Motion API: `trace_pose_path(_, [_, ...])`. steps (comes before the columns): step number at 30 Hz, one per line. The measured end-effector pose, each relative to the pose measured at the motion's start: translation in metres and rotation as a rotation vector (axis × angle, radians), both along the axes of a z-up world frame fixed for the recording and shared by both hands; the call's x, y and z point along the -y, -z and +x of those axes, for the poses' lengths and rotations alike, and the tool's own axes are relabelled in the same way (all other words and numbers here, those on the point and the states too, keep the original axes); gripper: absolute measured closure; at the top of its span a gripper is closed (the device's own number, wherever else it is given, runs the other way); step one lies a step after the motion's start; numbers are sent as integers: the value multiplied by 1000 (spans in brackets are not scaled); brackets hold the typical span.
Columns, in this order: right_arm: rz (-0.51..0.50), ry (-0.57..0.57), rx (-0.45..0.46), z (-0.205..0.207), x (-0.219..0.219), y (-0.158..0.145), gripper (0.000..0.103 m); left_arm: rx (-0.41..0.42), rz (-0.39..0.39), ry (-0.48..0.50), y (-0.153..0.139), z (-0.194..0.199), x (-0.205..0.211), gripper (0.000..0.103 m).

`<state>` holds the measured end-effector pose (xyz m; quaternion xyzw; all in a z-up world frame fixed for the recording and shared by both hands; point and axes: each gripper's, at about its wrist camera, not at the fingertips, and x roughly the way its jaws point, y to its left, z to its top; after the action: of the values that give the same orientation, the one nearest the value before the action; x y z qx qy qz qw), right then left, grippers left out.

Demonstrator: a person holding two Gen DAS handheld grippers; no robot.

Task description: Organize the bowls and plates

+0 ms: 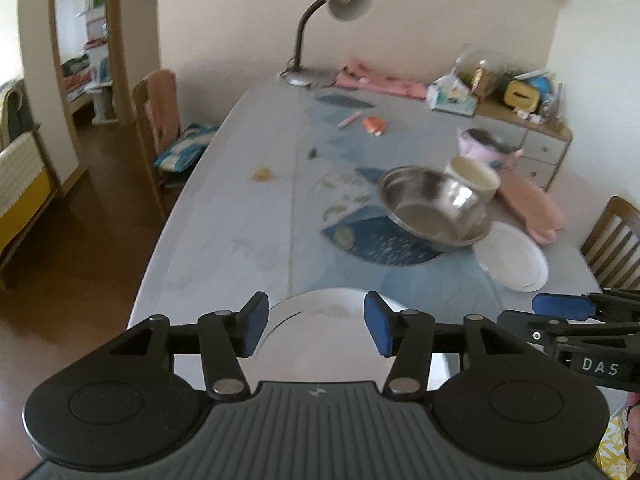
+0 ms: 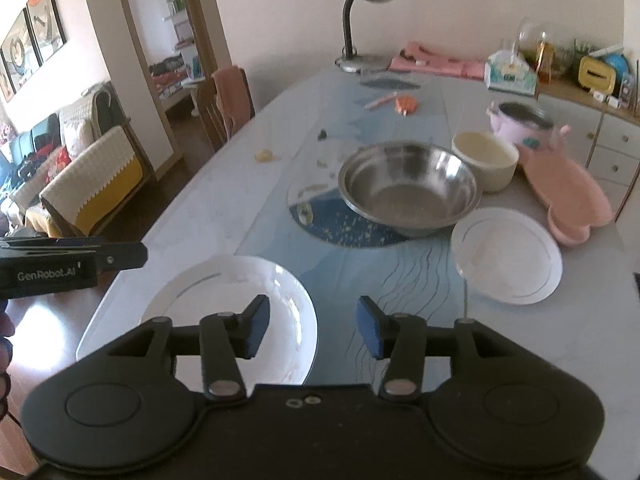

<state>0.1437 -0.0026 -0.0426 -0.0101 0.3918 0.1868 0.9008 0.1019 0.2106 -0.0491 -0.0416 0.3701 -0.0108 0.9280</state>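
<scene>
A large white plate [image 2: 224,292] lies at the table's near left edge; in the left wrist view it [image 1: 320,312] sits just beyond my open, empty left gripper [image 1: 316,324]. A smaller white plate [image 2: 508,256] lies at the right, also visible in the left wrist view [image 1: 514,258]. A steel bowl [image 2: 408,188] stands mid-table, also visible in the left wrist view [image 1: 434,206], with a cream bowl [image 2: 486,160] behind it. My right gripper [image 2: 312,330] is open and empty, above the table between the two plates.
A pink pot [image 2: 524,124] and a pink tray [image 2: 568,196] sit at the right. A desk lamp [image 2: 360,12], pink cloth, a tissue box [image 2: 510,72] and small items lie at the far end. Chairs stand at the left [image 2: 230,100] and right [image 1: 612,248].
</scene>
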Motion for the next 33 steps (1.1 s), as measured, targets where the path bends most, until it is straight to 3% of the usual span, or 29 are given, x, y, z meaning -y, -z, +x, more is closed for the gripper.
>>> trace_pose_path(14, [13,139,109,-17,49,-34,26,71,-27,145,-21,-1,50,28])
trace_pose_path(22, [10,199,168,-11,83,-41,3,80,-31,187,-25,8,81,24])
trace_pose_path(33, [-4,176,194,26,137,-38,0,82,-29,164,-25,40,136,24])
